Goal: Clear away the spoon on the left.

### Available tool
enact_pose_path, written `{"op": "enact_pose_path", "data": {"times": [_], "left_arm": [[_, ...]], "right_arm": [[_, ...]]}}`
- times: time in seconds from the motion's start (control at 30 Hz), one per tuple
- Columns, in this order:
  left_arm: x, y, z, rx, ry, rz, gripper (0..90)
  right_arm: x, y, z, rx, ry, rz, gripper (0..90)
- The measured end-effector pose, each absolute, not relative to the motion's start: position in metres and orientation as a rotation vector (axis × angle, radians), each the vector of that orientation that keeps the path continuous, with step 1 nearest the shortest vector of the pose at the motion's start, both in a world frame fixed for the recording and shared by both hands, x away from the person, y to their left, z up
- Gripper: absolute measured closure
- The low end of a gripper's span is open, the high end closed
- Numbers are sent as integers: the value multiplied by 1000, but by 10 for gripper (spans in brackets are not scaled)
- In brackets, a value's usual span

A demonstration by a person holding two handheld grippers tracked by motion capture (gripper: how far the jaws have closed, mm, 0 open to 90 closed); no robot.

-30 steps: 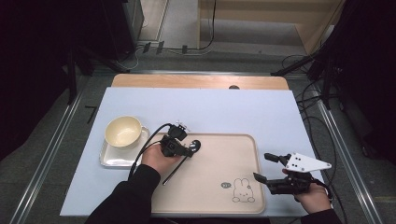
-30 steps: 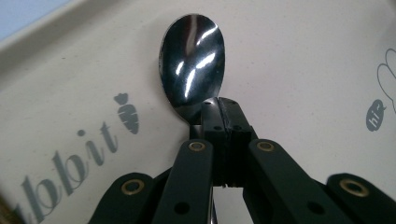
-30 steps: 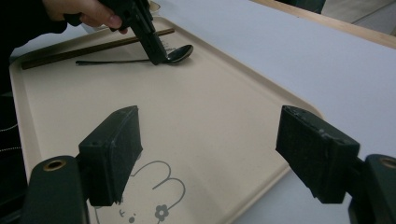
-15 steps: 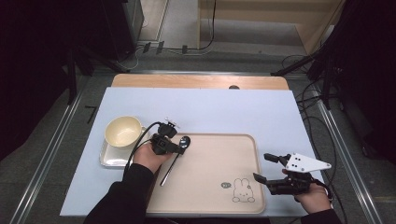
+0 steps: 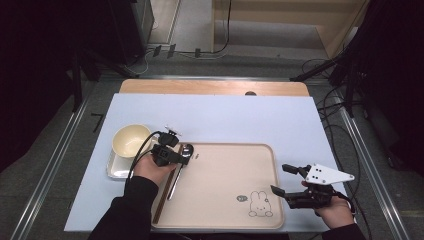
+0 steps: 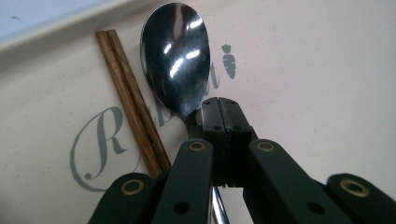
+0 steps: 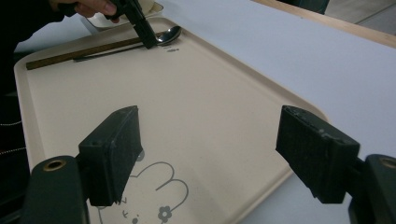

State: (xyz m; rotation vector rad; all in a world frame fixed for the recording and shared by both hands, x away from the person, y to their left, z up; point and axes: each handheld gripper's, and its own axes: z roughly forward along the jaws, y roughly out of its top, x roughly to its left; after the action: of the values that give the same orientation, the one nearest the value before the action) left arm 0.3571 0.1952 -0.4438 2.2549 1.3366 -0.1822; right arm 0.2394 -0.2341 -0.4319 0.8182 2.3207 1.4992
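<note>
The table (image 5: 240, 120) wears a pale blue sheet, with a strip of bare wood showing along its far edge at twelve o'clock. Directly on the sheet lie a beige tray (image 5: 225, 190) toward six o'clock and, just beside it at nine o'clock, a small square plate (image 5: 114, 169) carrying a cream cup (image 5: 130, 140).

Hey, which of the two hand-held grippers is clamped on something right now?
The left hand-held gripper: its jaws are shut on the neck of the spoon beside the chopsticks. The right hand-held gripper hangs wide open over the tray.
</note>
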Motion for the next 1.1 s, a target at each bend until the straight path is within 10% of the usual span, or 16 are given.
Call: {"op": "enact_pose_path", "data": {"times": [0.33, 0.73, 1.1], "left_arm": [[357, 204, -441, 2220, 1337, -224, 855], [351, 210, -412, 2195, 1279, -236, 536], [345, 221, -390, 2163, 1226, -283, 425]], "right_arm": [[239, -234, -431, 823, 2319, 1510, 221], [239, -235, -432, 827, 2315, 1501, 221], [240, -234, -432, 830, 2321, 1498, 221]]}}
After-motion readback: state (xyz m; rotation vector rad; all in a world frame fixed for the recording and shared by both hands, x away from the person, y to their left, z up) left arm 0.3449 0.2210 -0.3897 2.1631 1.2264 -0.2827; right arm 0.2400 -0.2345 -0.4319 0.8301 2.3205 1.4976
